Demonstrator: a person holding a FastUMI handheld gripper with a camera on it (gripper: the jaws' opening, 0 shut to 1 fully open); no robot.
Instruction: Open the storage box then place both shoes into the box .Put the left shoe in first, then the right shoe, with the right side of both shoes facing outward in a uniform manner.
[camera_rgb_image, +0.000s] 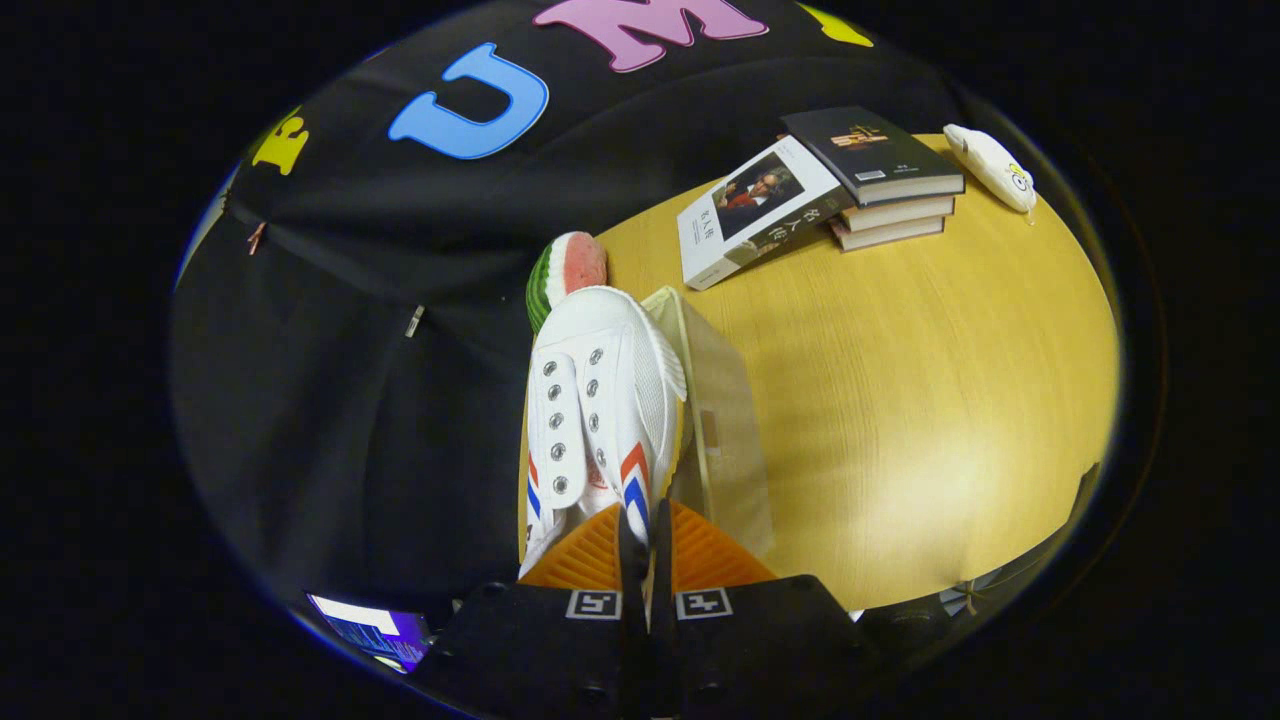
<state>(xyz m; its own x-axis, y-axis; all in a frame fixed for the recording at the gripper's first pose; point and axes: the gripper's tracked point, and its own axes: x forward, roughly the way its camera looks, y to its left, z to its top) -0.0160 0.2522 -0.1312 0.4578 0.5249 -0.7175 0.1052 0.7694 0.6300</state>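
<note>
wooden table (900, 400) beyond the fingers. clear storage box (725, 440) just ahead, beside the white shoe (600, 400). gripper (645, 550) clamped together on the shoe's heel edge. probably light, soft canvas, floppy; best held by the firmer heel rim.

a cloth-walled recording booth; wooden table (900, 400), stacked books (880, 180) at its far edge

Chinese title on the leaning white book (752, 212), too small to read, square markers on claw (646, 545)
</note>
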